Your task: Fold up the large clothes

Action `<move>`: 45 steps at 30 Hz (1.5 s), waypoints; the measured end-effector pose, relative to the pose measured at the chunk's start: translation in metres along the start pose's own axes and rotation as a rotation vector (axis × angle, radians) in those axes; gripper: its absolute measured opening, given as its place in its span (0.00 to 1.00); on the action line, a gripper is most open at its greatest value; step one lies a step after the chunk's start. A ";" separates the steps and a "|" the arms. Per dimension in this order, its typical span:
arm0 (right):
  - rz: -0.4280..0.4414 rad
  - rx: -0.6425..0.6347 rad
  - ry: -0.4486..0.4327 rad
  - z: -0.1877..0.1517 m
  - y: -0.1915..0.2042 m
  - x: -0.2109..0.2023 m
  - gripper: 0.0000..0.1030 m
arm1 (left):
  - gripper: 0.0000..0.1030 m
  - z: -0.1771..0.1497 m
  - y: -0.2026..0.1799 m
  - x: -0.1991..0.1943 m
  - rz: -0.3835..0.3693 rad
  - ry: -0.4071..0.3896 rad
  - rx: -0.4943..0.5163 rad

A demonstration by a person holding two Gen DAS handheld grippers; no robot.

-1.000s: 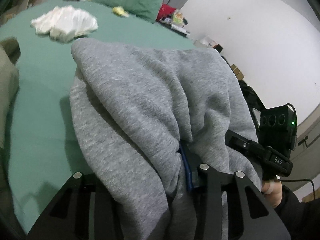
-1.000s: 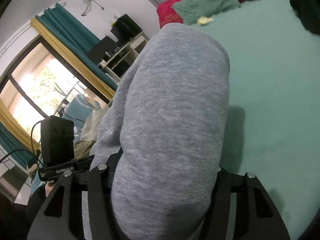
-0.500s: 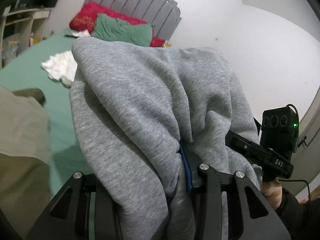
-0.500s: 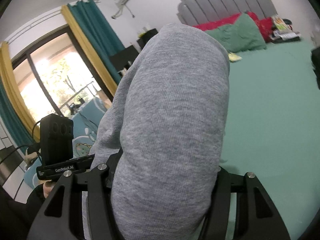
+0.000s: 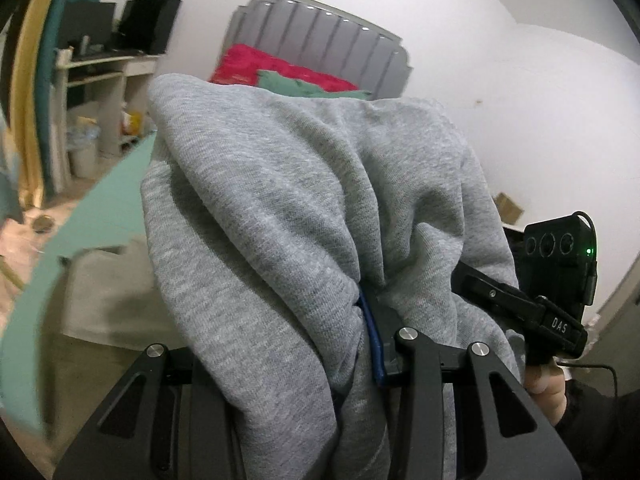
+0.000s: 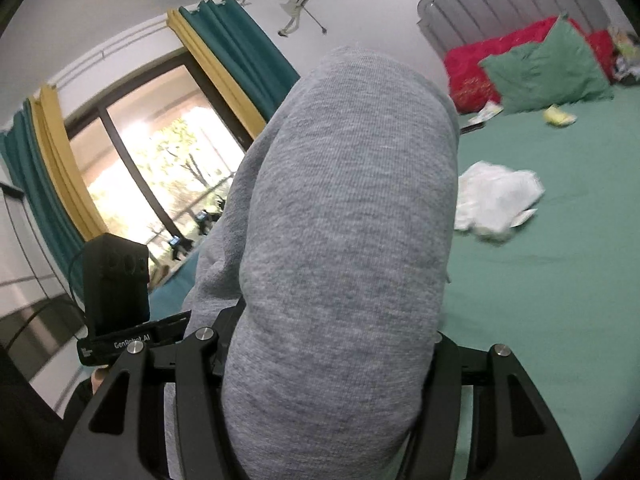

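Two claws, left and right, each clamp one grey sweatshirt.

A bed covered by a green sheet is seen from the right wrist view. A crumpled white cloth lies on the sheet, well apart from a green pillow and red pillows set against the grey headboard. A small yellow item rests near the green pillow.

My left gripper and right gripper are both clamped, jaws buried under bunched grey fabric.
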State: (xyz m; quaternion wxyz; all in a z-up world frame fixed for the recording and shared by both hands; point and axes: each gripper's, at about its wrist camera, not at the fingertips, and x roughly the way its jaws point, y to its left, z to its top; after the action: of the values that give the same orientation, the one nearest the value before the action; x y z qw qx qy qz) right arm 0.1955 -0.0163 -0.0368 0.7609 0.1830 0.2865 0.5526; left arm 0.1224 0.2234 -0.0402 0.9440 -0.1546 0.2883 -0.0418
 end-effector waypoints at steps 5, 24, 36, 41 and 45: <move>0.076 0.085 0.026 -0.015 0.001 0.064 0.57 | 0.42 -0.005 0.034 -0.003 0.091 0.039 -0.010; -0.203 0.027 0.287 -0.069 -0.038 0.129 0.84 | 0.49 -0.031 0.101 -0.006 0.377 0.050 -0.128; -0.305 -0.066 0.352 -0.077 -0.019 0.105 0.86 | 0.51 -0.080 0.078 0.002 0.519 0.222 -0.085; -0.325 -0.049 0.378 -0.080 -0.020 0.084 0.86 | 0.51 -0.073 0.062 -0.022 0.590 0.183 -0.097; -0.340 -0.047 0.390 -0.086 -0.019 0.064 0.86 | 0.51 -0.078 0.040 -0.039 0.591 0.145 -0.098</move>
State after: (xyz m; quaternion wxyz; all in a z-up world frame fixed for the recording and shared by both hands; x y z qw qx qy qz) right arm 0.1689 0.0348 -0.1295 0.7773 0.0044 0.4416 0.4481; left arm 0.0458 0.2471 -0.0934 0.8836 -0.1062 0.3892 0.2376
